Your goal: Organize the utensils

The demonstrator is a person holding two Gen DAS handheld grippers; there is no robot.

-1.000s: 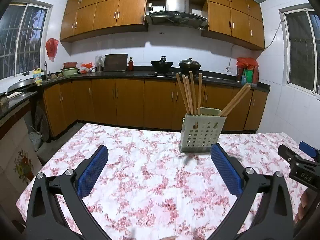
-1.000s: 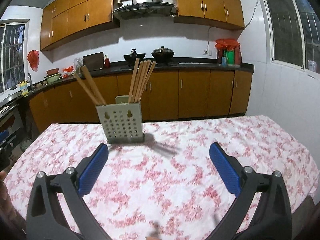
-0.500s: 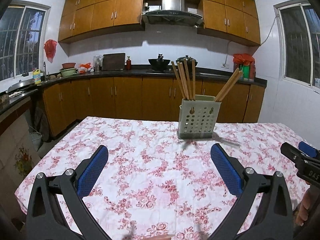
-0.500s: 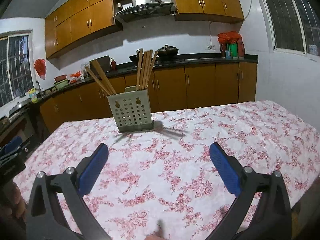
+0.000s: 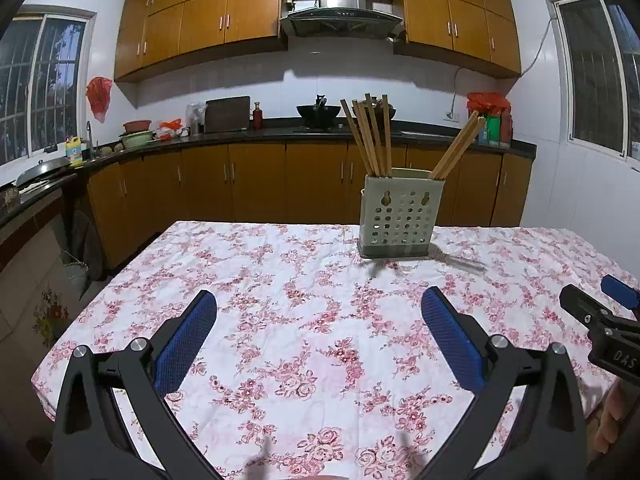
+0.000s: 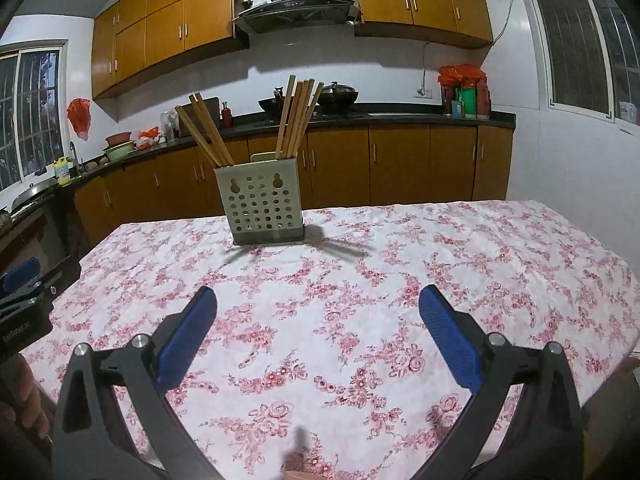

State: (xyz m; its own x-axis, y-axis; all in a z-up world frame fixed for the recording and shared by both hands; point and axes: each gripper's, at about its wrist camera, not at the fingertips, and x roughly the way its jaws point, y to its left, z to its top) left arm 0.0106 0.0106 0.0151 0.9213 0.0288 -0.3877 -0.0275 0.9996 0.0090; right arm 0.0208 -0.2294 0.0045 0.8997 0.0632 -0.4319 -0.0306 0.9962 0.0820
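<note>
Left wrist view puts the holder (image 5: 400,218) upright on the far middle of the table (image 5: 280,320), right of centre ahead of your left gripper (image 5: 319,334); the right wrist view has the same holder (image 6: 262,208) left of centre beyond your right gripper (image 6: 318,330). One clump of chopsticks (image 5: 370,136) stands close to upright in one side of it, and a smaller clump (image 5: 458,148) leans outward from the other side; from the right wrist the upright clump (image 6: 298,118) and the leaning clump (image 6: 204,132) swap sides. Compared with a second ago, the holder sits lower and farther off in both views, and more of the floral cloth (image 6: 360,300) shows in front of it, so you have drawn both tools back and levelled them. Your left gripper's blue pads (image 5: 186,346) are spread wide with nothing between them, just as they were a second ago, and your right gripper's pads (image 6: 448,340) are likewise wide apart and hold nothing. The right gripper (image 5: 600,320) shows at the right edge of the left view, well clear of the holder, and the left gripper (image 6: 24,292) shows at the left edge of the right view. Behind the table, the brown cabinets (image 5: 256,184) and dark counter (image 5: 240,134) now fill more of the frame, with the range hood (image 5: 342,20) above.
</note>
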